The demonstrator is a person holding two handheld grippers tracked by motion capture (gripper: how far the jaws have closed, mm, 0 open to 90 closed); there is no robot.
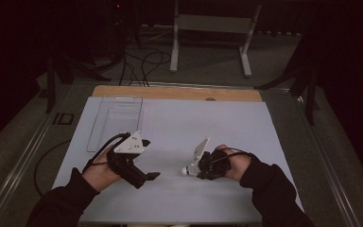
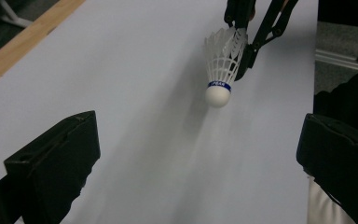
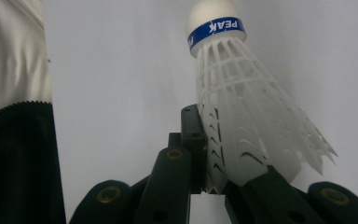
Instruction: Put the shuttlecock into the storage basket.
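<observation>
left gripper (image 1: 152, 176): jaws wide apart, empty, low over the white mat (image 1: 170, 120) | right gripper (image 1: 194, 169): clamped on the skirt of a white shuttlecock (image 2: 221, 65), cork tip aimed at the left gripper, just above the mat | far left of mat: clear tray (image 1: 116, 120)

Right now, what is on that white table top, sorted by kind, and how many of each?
Shuttlecock: 1, white with a blue band, held by its skirt in the right gripper.
Clear plastic tray: 1, at the far left.
Hand-held grippers: 2, counting the open left gripper.
Total: 4.
</observation>
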